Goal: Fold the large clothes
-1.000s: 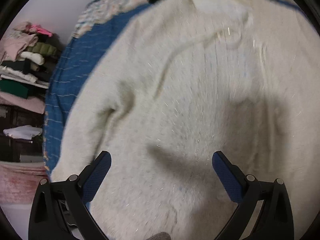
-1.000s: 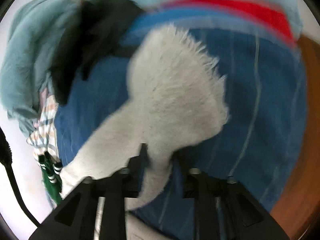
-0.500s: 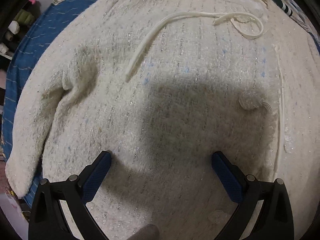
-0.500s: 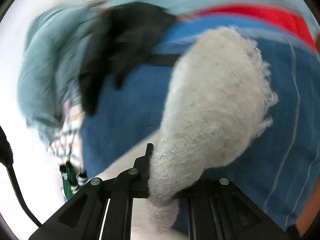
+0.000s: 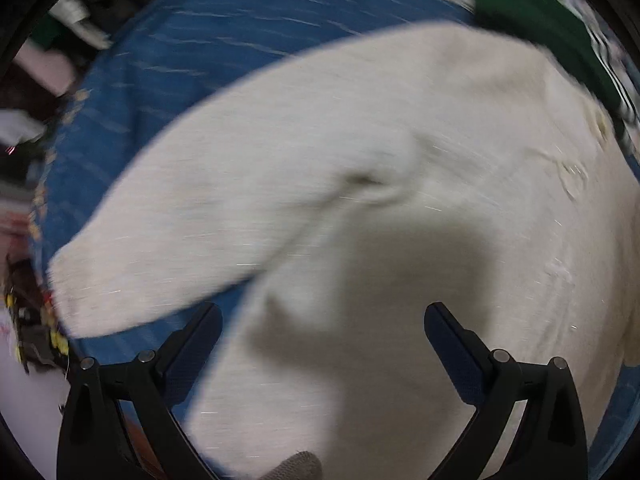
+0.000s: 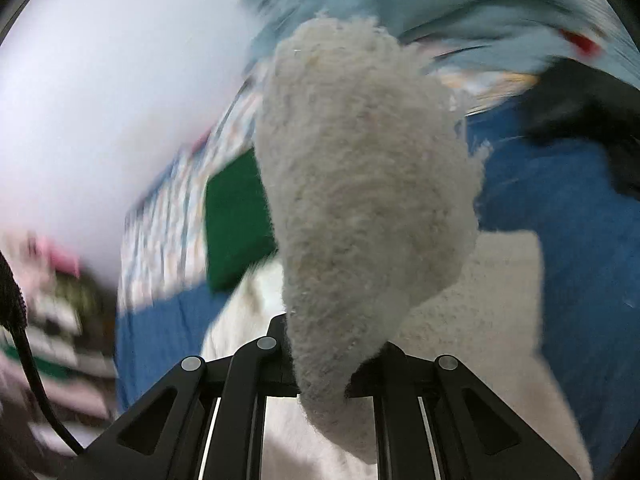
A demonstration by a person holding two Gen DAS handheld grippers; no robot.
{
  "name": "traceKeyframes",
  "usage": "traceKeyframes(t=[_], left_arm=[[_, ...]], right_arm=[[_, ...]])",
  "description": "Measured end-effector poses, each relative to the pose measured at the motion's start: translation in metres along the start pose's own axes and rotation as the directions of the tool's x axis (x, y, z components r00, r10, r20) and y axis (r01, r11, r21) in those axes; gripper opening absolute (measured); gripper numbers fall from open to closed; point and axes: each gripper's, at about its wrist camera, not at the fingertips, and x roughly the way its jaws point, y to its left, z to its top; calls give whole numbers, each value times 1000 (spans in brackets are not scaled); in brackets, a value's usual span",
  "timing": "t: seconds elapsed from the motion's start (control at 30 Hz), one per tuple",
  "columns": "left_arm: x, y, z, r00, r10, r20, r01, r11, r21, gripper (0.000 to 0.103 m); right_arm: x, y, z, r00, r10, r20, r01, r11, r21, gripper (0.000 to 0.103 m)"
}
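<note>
A fluffy cream sweater [image 5: 420, 184] lies spread on a blue bedspread [image 5: 192, 64], its left sleeve [image 5: 192, 248] reaching toward the lower left. My left gripper [image 5: 322, 328] hovers above the sweater's body near that sleeve, open, with nothing between its fingers. In the right wrist view my right gripper [image 6: 326, 354] is shut on the other sleeve [image 6: 360, 184], which stands lifted up in front of the camera above the sweater's body [image 6: 472, 320]. Both views are blurred by motion.
A green folded garment [image 5: 532, 20] lies past the sweater's top; it shows as the green garment [image 6: 236, 216] in the right view. A black garment [image 6: 588, 112] and pale blue bedding [image 6: 460, 12] lie at the far side. Stacked clothes [image 6: 52, 280] sit off the bed's left.
My left gripper has swung from the sweater's chest toward the left sleeve. My right gripper has closed on the other sleeve and lifted it up, turning toward the sweater's body.
</note>
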Motion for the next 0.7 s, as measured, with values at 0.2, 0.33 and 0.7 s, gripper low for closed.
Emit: traceKeyframes(t=[0.2, 0.33, 0.7], left_arm=[[6, 85, -27, 995, 93, -31, -97, 982, -161, 103], [15, 130, -50, 989, 111, -98, -135, 948, -288, 103], [59, 208, -71, 992, -67, -102, -4, 818, -576, 103]], right_arm=[[142, 112, -100, 917, -126, -378, -14, 938, -348, 23], [164, 127, -131, 836, -28, -549, -172, 935, -310, 62], [129, 86, -82, 766, 251, -591, -285, 958, 37, 64]])
